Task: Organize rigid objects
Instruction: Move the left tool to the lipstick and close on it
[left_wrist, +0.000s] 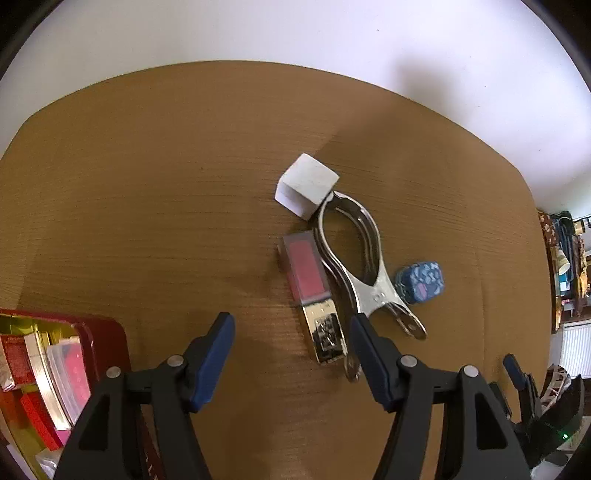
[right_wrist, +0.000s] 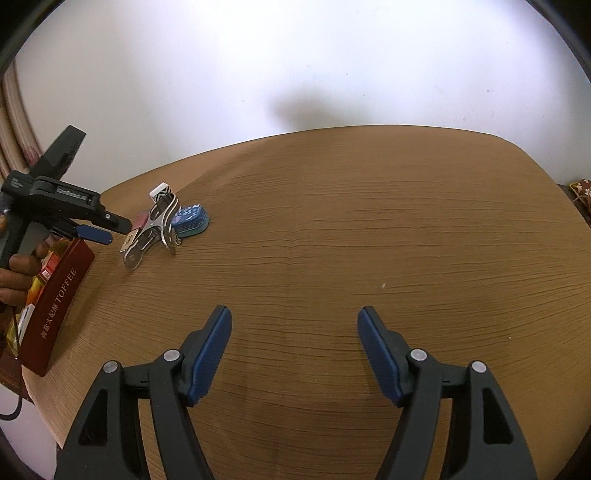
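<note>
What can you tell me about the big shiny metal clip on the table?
The metal clip looks like polished steel, a large spring clamp with two curved arms around an oval gap and flat handles near the camera. It lies flat on the wooden table, held by nothing. Its far tip meets the white cube, the pink tube lies against one side, and the blue patterned tin sits beside the other.

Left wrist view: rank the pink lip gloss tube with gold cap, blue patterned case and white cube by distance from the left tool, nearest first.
1. Pink lip gloss tube with gold cap: just ahead of the left tool, gold cap nearest its right finger.
2. Blue patterned case: farther off to the right, beyond the metal clamp.
3. White cube: farthest, straight ahead.
</note>
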